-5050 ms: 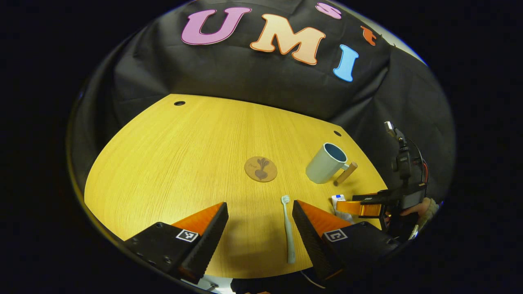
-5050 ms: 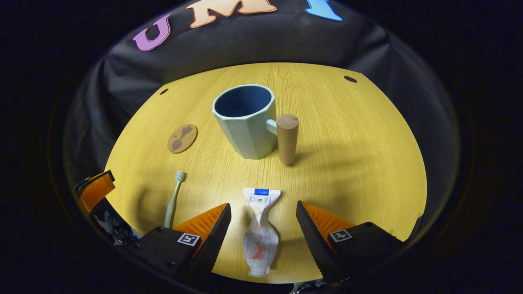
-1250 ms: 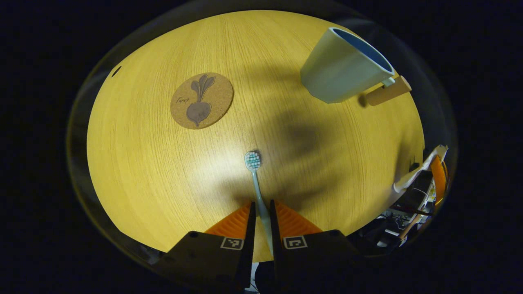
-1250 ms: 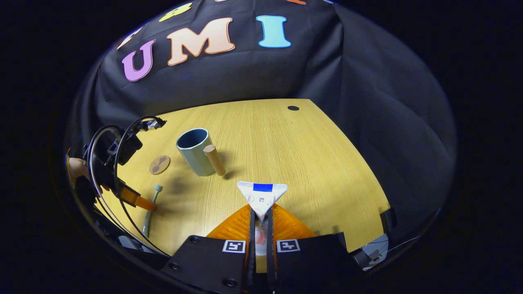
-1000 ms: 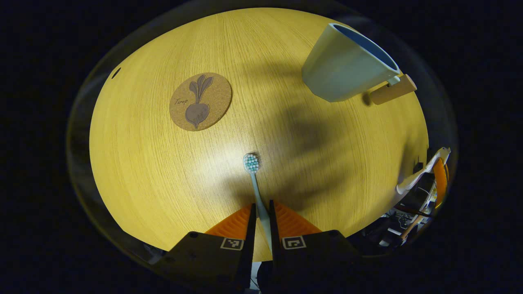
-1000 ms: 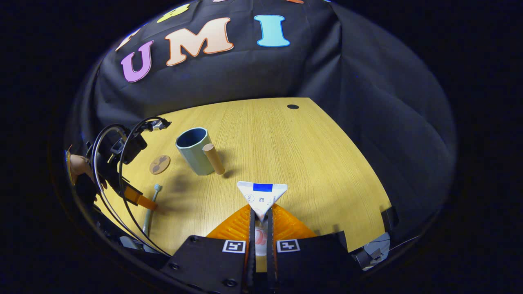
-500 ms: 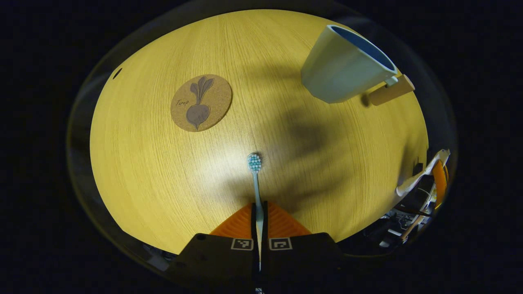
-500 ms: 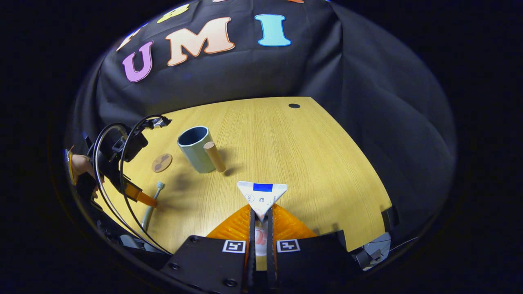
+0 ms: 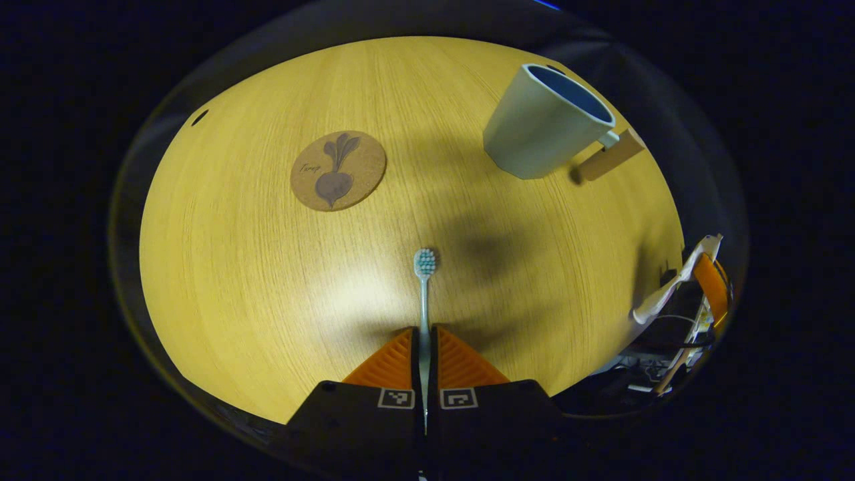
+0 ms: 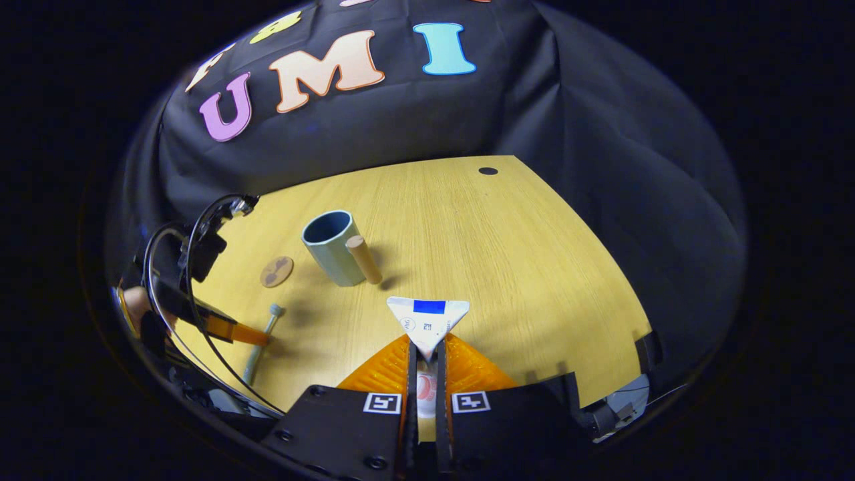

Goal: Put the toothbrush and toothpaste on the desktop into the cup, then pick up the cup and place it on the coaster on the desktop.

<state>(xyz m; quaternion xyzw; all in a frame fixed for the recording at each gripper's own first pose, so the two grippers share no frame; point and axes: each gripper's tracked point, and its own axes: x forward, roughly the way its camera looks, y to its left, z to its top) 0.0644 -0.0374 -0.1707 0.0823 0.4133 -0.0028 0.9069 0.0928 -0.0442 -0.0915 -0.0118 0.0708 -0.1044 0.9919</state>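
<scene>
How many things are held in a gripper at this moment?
2. The pale blue toothbrush is clamped in the left gripper low over the wooden desktop. The crumpled white toothpaste tube is clamped in the right gripper.

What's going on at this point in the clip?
A person works two handheld grippers over a wooden desktop. The left gripper is shut on the toothbrush handle, bristle end pointing forward. The right gripper is shut on the toothpaste tube, its flat crimped end sticking out ahead. The cup stands upright and empty on the desktop, not yet on the coaster, which lies bare beside it. Nothing has gone into the cup yet.
</scene>
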